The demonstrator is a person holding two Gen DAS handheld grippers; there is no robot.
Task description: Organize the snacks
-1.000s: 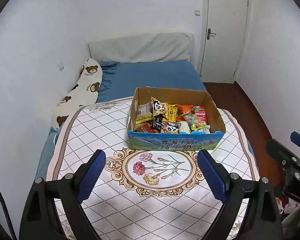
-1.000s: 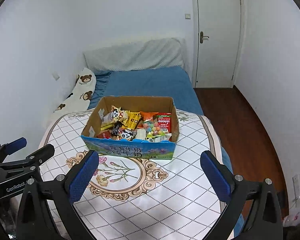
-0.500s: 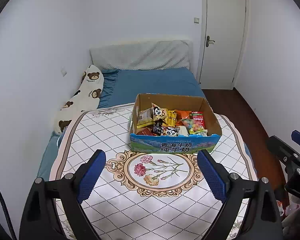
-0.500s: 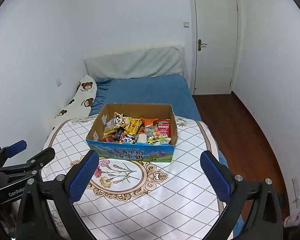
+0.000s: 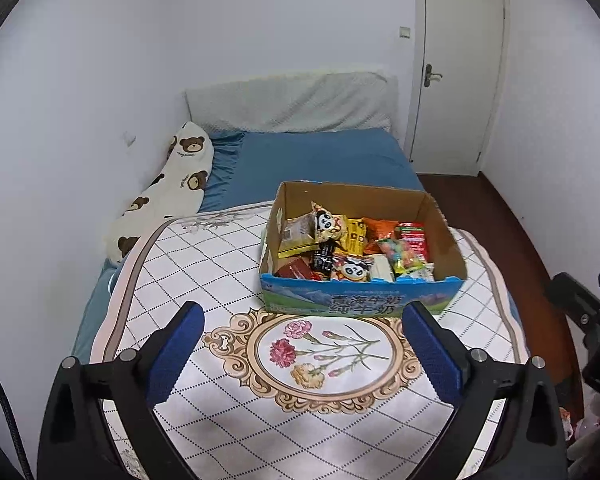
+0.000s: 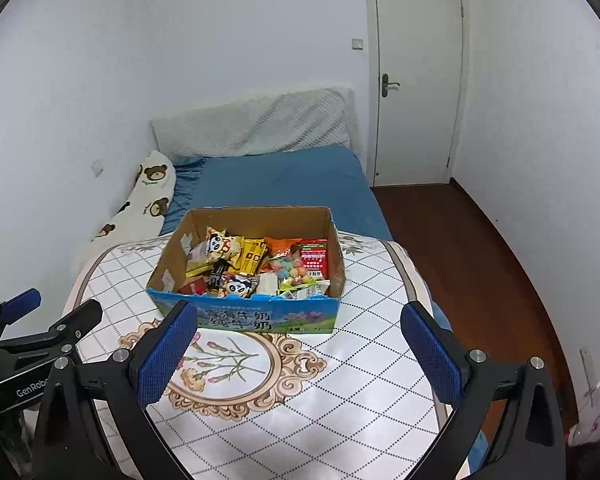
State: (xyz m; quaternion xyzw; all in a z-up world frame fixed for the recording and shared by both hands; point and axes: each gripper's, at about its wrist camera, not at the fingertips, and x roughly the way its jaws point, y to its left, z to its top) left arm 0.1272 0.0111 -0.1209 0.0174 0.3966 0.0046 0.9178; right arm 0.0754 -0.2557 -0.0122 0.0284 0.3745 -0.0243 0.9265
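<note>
Here, snack-filled box (image 5: 362, 304) on patterned mat (image 5: 204, 264), both grippers gaping

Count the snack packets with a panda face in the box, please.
2. One panda packet stands near the back left of the cardboard box; the other lies near the front wall, in the middle. More may be hidden under the pile.

Plain white walls (image 5: 260, 20) fill the upper part of both views. At the upper right stands a closed white panel door (image 6: 416, 80) with a metal lever handle (image 6: 389, 85), a small white wall switch (image 6: 357, 43) just left of it. Dark reddish-brown wooden floor (image 6: 480, 248) runs down the right side. Centre frame, a bed with a blue sheet (image 5: 320, 156) meets a padded pale grey headboard (image 5: 292, 100); a long cream bolster printed with brown bears (image 5: 172, 184) lies along the left wall.
</note>
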